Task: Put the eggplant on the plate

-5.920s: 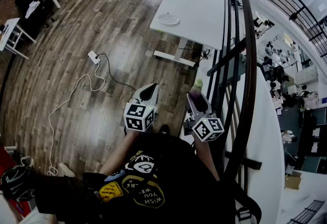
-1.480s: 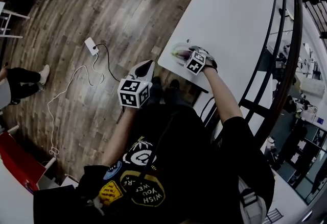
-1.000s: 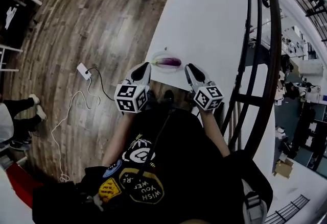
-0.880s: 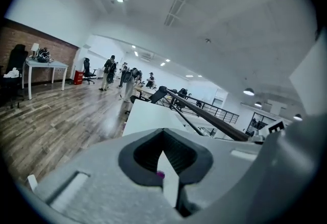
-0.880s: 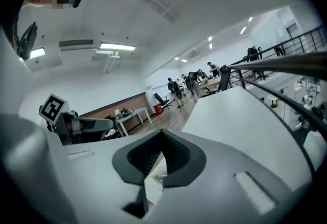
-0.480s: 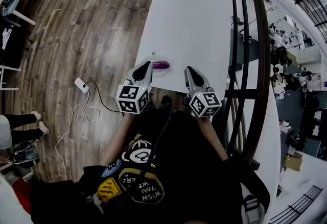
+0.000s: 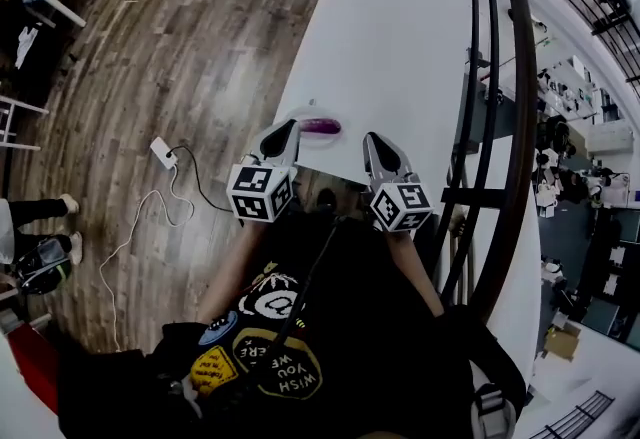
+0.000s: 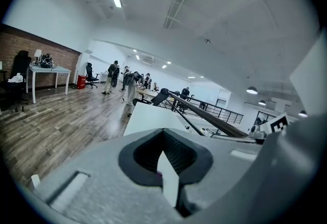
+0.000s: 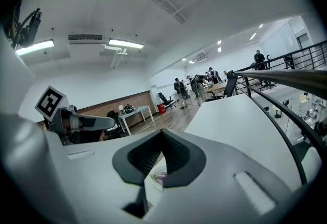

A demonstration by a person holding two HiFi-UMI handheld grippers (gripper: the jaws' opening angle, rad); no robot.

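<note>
The eggplant (image 7: 320, 126) lies on the plate (image 7: 299, 115) at the table's (image 7: 390, 37) near edge; the task looks done; left gripper (image 7: 289, 126) and right gripper (image 7: 371, 139) are closed, empty.

I see the small purple eggplant (image 7: 320, 126) lying on its side across the pale round plate (image 7: 297, 115), which sits at the white table's (image 7: 400, 47) near edge

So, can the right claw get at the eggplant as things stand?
Probably yes: the eggplant lies on the plate at the table's near edge, nothing between it and the shut right claw, which must open first.
</note>
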